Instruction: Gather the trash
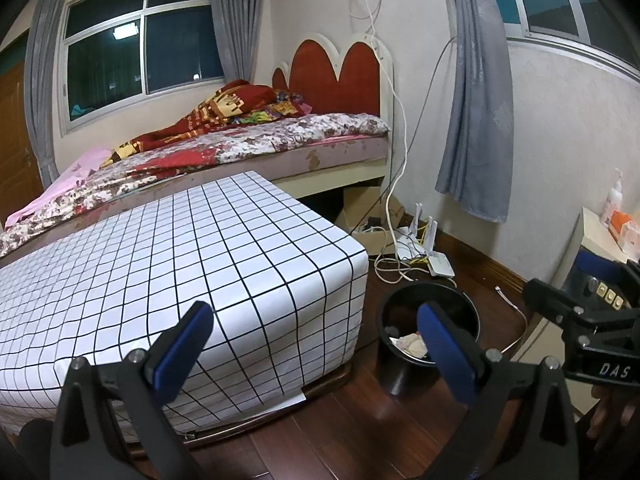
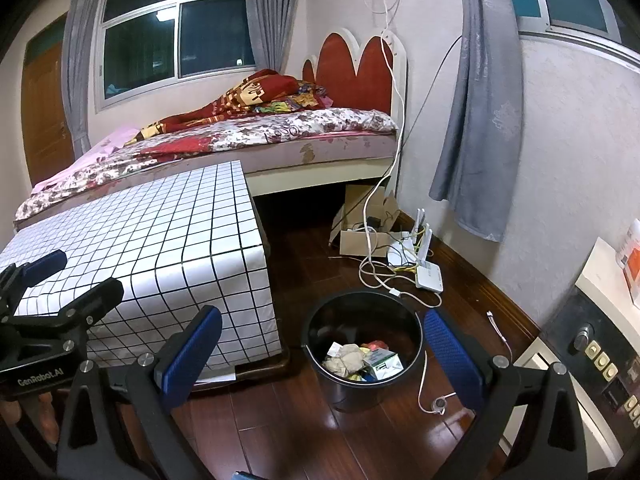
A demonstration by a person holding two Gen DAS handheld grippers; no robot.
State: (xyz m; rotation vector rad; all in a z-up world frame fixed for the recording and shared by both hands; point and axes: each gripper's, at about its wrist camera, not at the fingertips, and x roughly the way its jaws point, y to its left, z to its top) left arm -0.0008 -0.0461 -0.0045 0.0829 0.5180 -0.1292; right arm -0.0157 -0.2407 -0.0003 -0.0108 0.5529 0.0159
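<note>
Open floor between checkered table and bin, seemingly.

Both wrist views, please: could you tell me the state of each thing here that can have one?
Left gripper: open, holding nothing.
Right gripper: open, holding nothing.
Black bin: upright on the floor, uncovered, trash at its bottom.
Crumpled paper: inside the bin.
Small green-and-white box: inside the bin.

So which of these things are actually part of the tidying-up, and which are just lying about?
Part of the job:
black plastic bucket
crumpled paper and cartons inside it
left gripper, open
right gripper, open

Just lying about:
white router
tangled white cables
cardboard box
grid-patterned white cloth
</note>
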